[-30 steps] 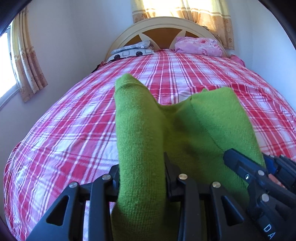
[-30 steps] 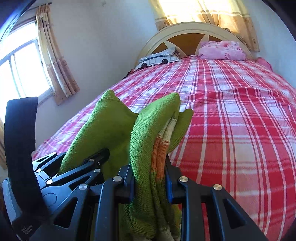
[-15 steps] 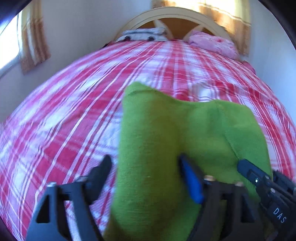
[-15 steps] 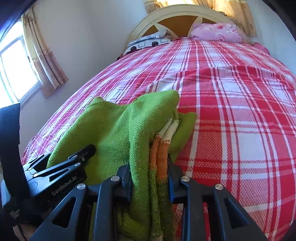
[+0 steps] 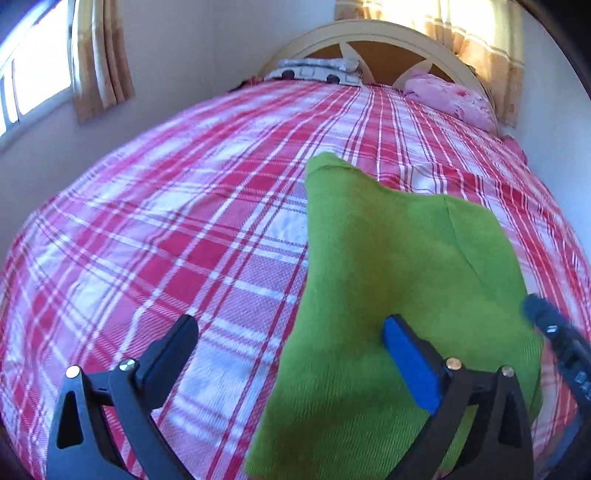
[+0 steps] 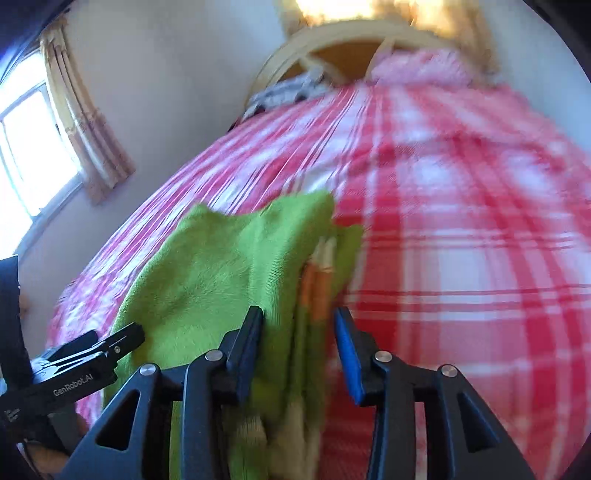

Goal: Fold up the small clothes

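Note:
A green knit garment (image 5: 399,295) lies flat on the red plaid bed (image 5: 192,229). My left gripper (image 5: 290,343) stands wide open over its near left edge. The blue-padded finger (image 5: 410,358) is over the cloth and the other finger (image 5: 170,350) over bare bedspread; nothing is gripped. In the right wrist view the garment's (image 6: 221,266) folded edge with orange and cream stripes (image 6: 317,284) runs between the fingers of my right gripper (image 6: 299,332). Its jaws are opening and the blue pad (image 6: 347,354) stands just off the cloth. The left gripper's body (image 6: 85,354) shows at the left.
A cream headboard (image 5: 369,33) with a pink pillow (image 5: 450,99) and a folded patterned cloth (image 5: 314,70) closes the far end of the bed. A window (image 6: 26,147) with curtains and a white wall run along the left side.
My left gripper let go of the green sleeve, opened wide and slid left; the garment settled flat on the bed. My right gripper's jaws widened around the striped edge.

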`<state>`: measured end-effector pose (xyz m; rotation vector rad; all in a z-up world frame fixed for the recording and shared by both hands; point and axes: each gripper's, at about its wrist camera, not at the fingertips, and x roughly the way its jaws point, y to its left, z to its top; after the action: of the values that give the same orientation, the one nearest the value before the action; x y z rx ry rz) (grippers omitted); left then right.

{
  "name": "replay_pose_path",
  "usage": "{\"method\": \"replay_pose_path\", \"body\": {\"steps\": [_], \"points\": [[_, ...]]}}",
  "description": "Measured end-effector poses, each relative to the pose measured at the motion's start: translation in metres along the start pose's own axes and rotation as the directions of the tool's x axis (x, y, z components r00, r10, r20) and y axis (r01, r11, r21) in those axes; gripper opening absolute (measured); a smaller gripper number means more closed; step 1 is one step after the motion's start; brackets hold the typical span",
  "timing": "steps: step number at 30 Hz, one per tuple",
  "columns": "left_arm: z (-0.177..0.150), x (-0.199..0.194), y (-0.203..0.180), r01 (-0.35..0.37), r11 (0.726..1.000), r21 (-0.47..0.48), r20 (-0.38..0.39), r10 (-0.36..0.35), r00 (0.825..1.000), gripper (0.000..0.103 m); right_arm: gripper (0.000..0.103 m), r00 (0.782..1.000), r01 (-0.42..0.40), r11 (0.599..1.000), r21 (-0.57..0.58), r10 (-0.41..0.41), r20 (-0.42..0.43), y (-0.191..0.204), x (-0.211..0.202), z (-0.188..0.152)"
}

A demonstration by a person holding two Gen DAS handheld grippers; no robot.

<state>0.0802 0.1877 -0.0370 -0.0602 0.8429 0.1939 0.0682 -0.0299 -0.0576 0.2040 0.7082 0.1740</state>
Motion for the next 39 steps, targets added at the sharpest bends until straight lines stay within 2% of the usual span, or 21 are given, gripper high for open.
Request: {"method": "replay_pose_path", "body": {"steps": [2, 5, 6, 7, 9, 16, 20, 23, 25, 28, 31, 32, 33, 34, 35, 36, 37, 39], "points": [[-0.001, -0.004, -0.001, -0.016, 1.0, 0.006, 0.013, 0.016, 1.0, 0.103, 0.04, 0.996, 0.062, 0.997, -0.05, -0.059, 0.065, 0.009, -0.023, -0.007], [-0.001, -0.008, -0.002, -0.019, 1.0, 0.009, 0.018, 0.019, 1.0, 0.103, 0.04, 0.995, 0.046, 0.989, -0.137, -0.034, 0.09, 0.025, -0.04, -0.013], [-0.001, -0.008, -0.003, -0.02, 1.0, 0.009, 0.016, 0.02, 1.0, 0.103, 0.038, 0.996, 0.037, 0.985, -0.171, -0.023, 0.086, 0.031, -0.042, -0.014], [-0.002, -0.008, -0.004, -0.022, 1.0, 0.008, 0.015, 0.022, 1.0, 0.103, 0.028, 0.997, 0.016, 0.978, -0.21, 0.0, 0.076, 0.038, -0.043, -0.016], [-0.004, -0.008, -0.006, -0.029, 1.0, 0.003, 0.014, 0.029, 1.0, 0.103, 0.021, 0.999, -0.005, 0.966, -0.259, 0.019, 0.051, 0.048, -0.04, -0.019], [-0.021, -0.003, -0.011, -0.05, 0.999, -0.009, 0.023, 0.05, 0.998, 0.103, 0.019, 0.995, -0.012, 0.957, -0.289, -0.017, -0.097, 0.047, -0.005, -0.042], [-0.029, 0.004, -0.008, -0.022, 0.998, -0.051, 0.022, 0.023, 0.999, 0.103, 0.019, 0.996, 0.032, 0.928, -0.371, -0.062, -0.071, 0.056, -0.003, -0.052], [-0.031, 0.007, -0.005, 0.006, 0.997, -0.071, 0.011, -0.005, 1.0, 0.103, 0.019, 0.996, 0.031, 0.928, -0.371, -0.059, -0.067, 0.055, -0.004, -0.054], [-0.033, 0.005, -0.004, 0.013, 0.997, -0.071, -0.023, -0.015, 1.0, 0.103, 0.019, 0.996, 0.02, 0.933, -0.36, -0.049, -0.071, 0.054, -0.005, -0.054], [-0.042, -0.005, -0.007, 0.0, 0.999, -0.046, -0.028, -0.001, 1.0, 0.103, 0.02, 0.995, 0.015, 0.943, -0.333, -0.048, -0.092, 0.051, -0.011, -0.055], [-0.055, -0.021, -0.011, -0.023, 1.0, -0.004, -0.005, 0.023, 1.0, 0.103, 0.02, 0.998, -0.012, 0.965, -0.262, -0.005, -0.064, 0.045, -0.038, -0.06], [-0.059, -0.027, -0.012, -0.025, 1.0, 0.004, 0.004, 0.025, 1.0, 0.103, 0.021, 0.999, -0.021, 0.97, -0.242, 0.009, -0.049, 0.042, -0.049, -0.063], [-0.065, -0.034, -0.013, -0.019, 1.0, 0.008, 0.014, 0.019, 1.0, 0.103, 0.027, 0.999, -0.026, 0.973, -0.231, 0.017, -0.041, 0.041, -0.056, -0.065], [-0.068, -0.038, -0.013, -0.012, 1.0, 0.009, 0.019, 0.011, 1.0, 0.103, 0.041, 0.999, -0.027, 0.976, -0.216, 0.02, -0.036, 0.039, -0.065, -0.068], [-0.074, -0.047, -0.014, -0.001, 1.0, 0.009, 0.025, 0.001, 1.0, 0.103, 0.05, 0.999, -0.026, 0.979, -0.203, 0.019, -0.036, 0.037, -0.071, -0.07], [-0.077, -0.052, -0.013, 0.005, 1.0, 0.01, 0.029, -0.006, 1.0, 0.103, 0.065, 0.999, -0.028, 0.982, -0.186, 0.022, -0.032, 0.034, -0.078, -0.073], [-0.082, -0.061, -0.014, 0.01, 1.0, 0.012, 0.039, -0.011, 0.999, 0.103, 0.069, 0.999, -0.032, 0.986, -0.164, 0.029, -0.02, 0.031, -0.086, -0.076], [-0.09, -0.075, -0.014, 0.009, 1.0, 0.019, 0.059, -0.01, 0.998, 0.103, 0.07, 1.0, -0.03, 0.99, -0.141, 0.03, 0.002, 0.027, -0.101, -0.082]]}}
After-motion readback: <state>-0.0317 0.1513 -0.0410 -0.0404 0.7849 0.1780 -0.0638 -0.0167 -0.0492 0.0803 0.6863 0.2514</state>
